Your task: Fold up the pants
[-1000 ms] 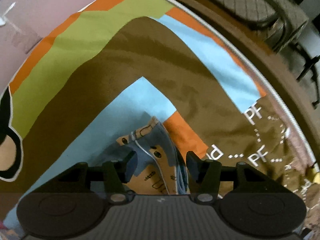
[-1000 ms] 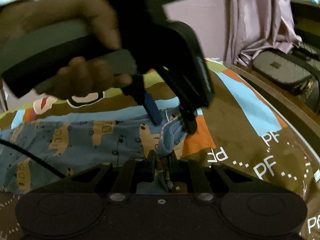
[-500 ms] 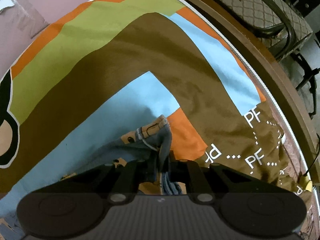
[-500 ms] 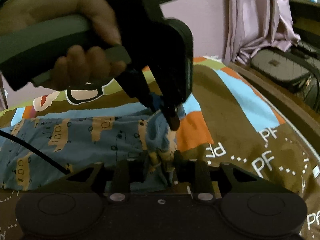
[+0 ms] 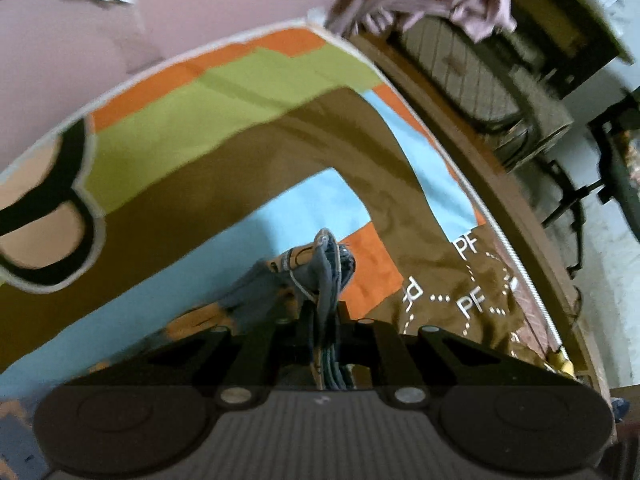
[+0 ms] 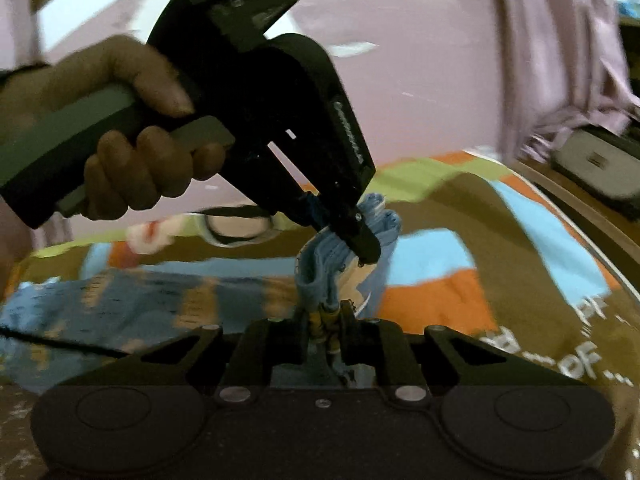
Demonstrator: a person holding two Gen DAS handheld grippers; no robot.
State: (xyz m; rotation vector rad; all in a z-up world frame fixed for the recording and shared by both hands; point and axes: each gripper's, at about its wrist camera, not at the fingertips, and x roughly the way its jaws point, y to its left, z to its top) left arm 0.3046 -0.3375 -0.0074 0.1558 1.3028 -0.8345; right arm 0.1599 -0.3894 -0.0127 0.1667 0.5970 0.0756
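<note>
On the bed: a patterned bedsheet (image 5: 224, 184) in brown, green, orange and light blue is spread flat, with white letters printed near its right edge.
Pants: blue pants (image 6: 132, 304) with an orange print lie along the near left of the sheet; one end is gathered into a bunch and lifted clear of the sheet near the middle.
Left gripper: left gripper (image 6: 362, 246) points steeply down from the upper left, its tips pressed together on the top of the raised bunch of blue cloth.
Left hand: a hand (image 6: 132, 148) wraps the grey handle and squeezes the trigger.
Right gripper: right gripper (image 6: 325, 330) sits just below the left one; its jaws are closing, with a narrow fold of the same bunch pinched between them.
Far right: a curtain (image 6: 560, 48) hangs past the bed's edge, with what looks like a grey bag (image 6: 600, 164) beneath it, though blur makes this unsure.
Far side: a pale wall (image 5: 200, 4) stands behind the bed.
</note>
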